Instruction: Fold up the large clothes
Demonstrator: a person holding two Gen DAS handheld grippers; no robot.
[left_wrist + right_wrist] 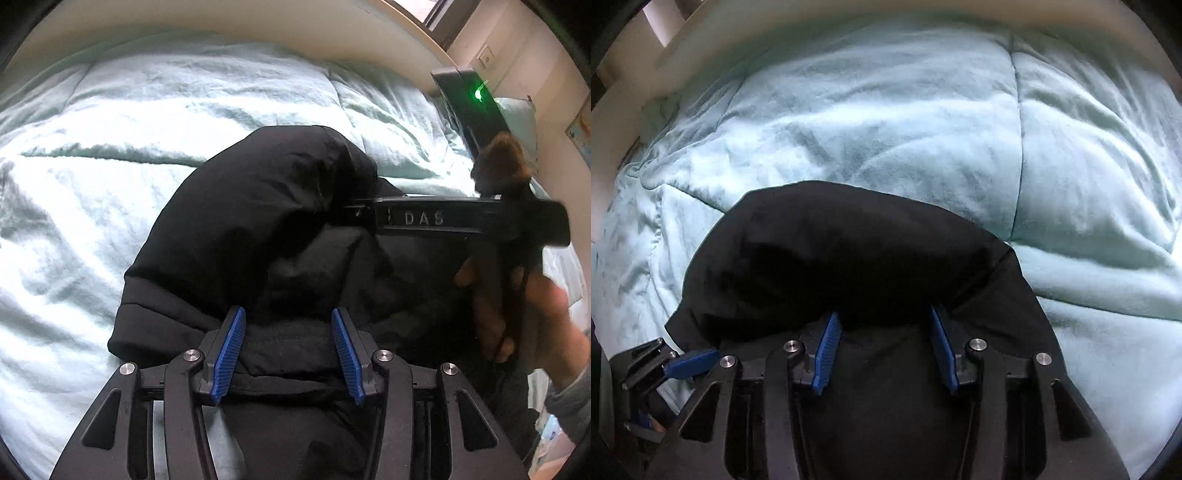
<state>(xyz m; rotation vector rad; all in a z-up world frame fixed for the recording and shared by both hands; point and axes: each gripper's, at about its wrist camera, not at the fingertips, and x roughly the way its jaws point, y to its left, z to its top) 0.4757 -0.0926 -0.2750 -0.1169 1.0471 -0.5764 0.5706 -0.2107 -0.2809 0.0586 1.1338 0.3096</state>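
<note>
Both fingers [288, 354] [886, 354] spread, black jacket [251, 206] bundled crosswise, green blanket [110, 147]

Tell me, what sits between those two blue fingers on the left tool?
In the left wrist view, the black jacket fills the gap of the left gripper, whose jaws stand apart over the pale green quilt.

Right wrist view: fingertips [833, 318] buried under black jacket [842, 254]. Left wrist view, right edge: hand [532, 306] blurred and cut off; window, top right, cropped.
</note>
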